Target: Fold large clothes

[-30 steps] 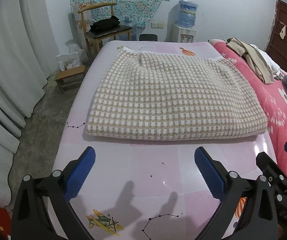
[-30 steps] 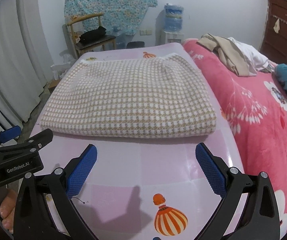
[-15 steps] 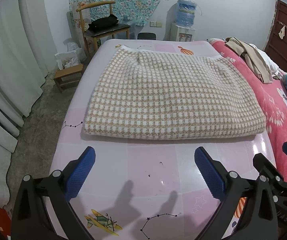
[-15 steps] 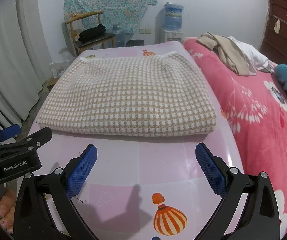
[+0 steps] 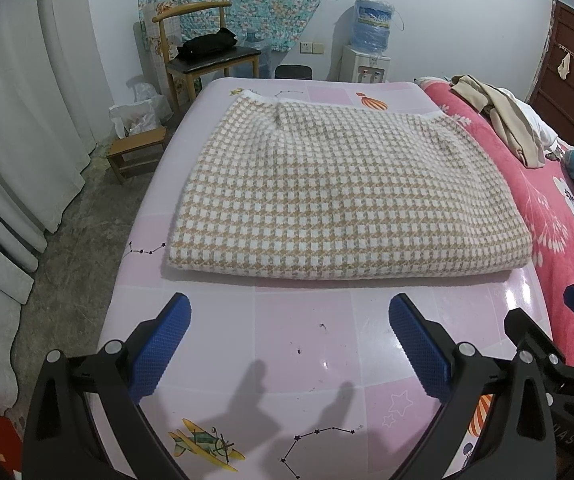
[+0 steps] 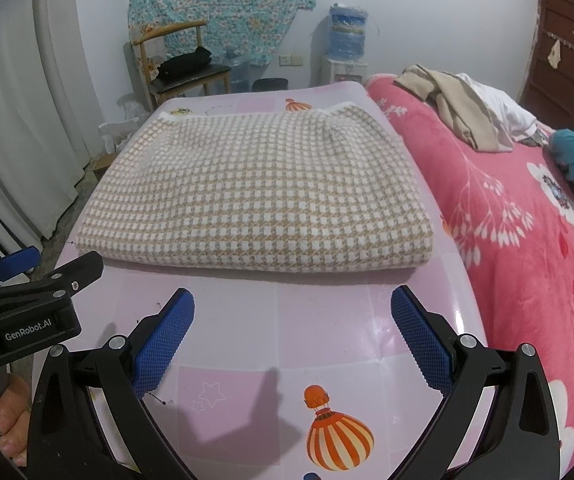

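The pink table fills most of my view, and the folded checked garment lies flat on it, toward its far end. Nearer me than the garment, my left gripper hangs spread wide above bare tabletop, gripping nothing. My right gripper hangs equally wide beside it, apart from the garment's near fold.

You have one folded checked garment on one pink tabletop, two tools (left tool, right tool) with spread fingers, one wooden chair, one small stool, and one water dispenser.
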Action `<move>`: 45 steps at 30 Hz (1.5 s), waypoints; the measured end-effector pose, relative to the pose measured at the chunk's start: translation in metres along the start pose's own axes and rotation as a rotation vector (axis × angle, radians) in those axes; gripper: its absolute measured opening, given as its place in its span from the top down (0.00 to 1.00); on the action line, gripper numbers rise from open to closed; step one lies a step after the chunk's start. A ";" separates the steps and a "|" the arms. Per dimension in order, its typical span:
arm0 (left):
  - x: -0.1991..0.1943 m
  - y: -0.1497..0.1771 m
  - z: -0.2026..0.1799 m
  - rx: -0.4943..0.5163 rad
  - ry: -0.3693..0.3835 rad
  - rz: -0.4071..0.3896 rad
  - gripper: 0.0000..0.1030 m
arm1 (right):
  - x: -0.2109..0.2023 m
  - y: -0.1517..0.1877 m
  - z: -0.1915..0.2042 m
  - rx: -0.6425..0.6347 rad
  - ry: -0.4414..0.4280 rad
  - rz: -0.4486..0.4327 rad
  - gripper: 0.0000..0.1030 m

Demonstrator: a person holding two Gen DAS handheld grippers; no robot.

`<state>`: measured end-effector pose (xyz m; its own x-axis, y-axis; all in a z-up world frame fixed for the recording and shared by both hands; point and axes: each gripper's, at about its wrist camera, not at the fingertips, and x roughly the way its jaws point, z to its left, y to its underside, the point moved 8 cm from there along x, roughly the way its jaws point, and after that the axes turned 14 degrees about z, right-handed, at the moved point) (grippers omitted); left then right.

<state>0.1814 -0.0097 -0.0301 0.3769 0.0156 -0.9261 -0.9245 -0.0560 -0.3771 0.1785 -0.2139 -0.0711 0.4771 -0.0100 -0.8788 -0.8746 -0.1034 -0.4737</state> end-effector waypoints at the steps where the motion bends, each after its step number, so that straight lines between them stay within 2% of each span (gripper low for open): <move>1: 0.000 0.000 0.000 0.000 0.001 0.000 0.05 | 0.000 0.000 0.000 0.001 0.001 0.000 0.08; 45: 0.000 -0.001 -0.003 0.010 0.005 0.005 0.05 | 0.000 0.001 -0.003 -0.001 -0.003 0.004 0.08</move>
<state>0.1828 -0.0126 -0.0301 0.3729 0.0108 -0.9278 -0.9267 -0.0456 -0.3729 0.1781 -0.2170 -0.0714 0.4733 -0.0071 -0.8808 -0.8764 -0.1045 -0.4701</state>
